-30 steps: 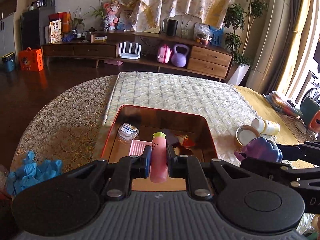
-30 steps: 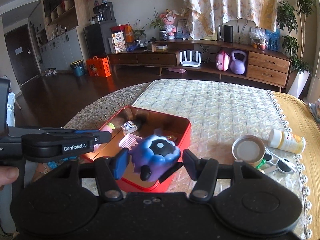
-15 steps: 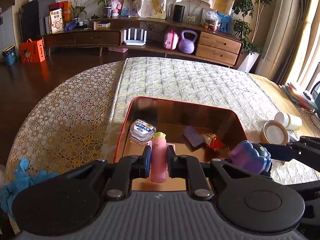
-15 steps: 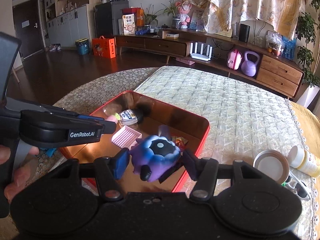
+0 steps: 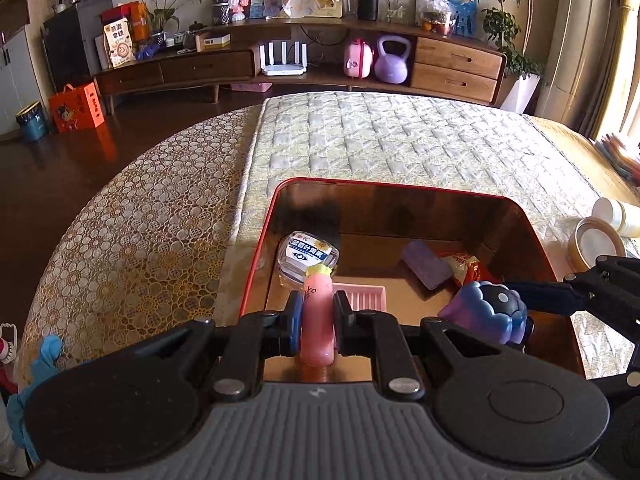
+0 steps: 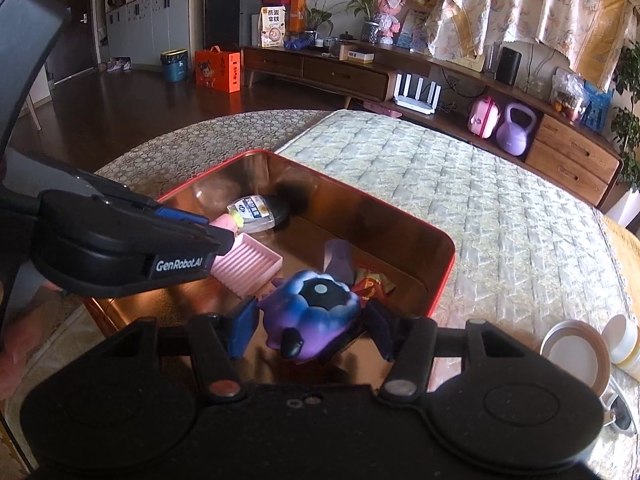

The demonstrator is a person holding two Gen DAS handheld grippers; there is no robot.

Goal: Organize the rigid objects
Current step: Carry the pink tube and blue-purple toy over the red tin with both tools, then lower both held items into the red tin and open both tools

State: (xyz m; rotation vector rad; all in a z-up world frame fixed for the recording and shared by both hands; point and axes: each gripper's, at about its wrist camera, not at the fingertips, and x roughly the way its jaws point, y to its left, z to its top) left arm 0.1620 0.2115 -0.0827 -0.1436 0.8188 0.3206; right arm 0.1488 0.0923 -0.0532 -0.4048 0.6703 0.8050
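Observation:
A red metal tin (image 5: 400,185) (image 6: 442,240) with a shiny copper inside lies open on the quilted table runner. My left gripper (image 5: 316,312) is shut on a slim pink bottle (image 5: 316,320) with a yellow-green cap, held over the tin's near left part. My right gripper (image 6: 310,322) is shut on a purple-blue cloud-shaped toy (image 6: 312,310) (image 5: 486,310), hanging over the tin's near right part. Inside the tin lie a clear eye-drop pack (image 5: 306,254), a ribbed pink tray (image 6: 250,266), a purple block (image 5: 426,264) and a red snack wrapper (image 5: 466,266).
A round lid (image 6: 576,354) and a white jar (image 5: 618,218) on its side lie right of the tin on the runner. Sunglasses (image 6: 620,412) sit at the lower right. Blue gloves (image 5: 36,384) lie at the table's left edge. A person's hand (image 6: 16,344) holds the left gripper.
Both grippers have come forward and down over the tin with their objects still held. The tin now fills more of each view, and the toy hangs lower inside its rim.

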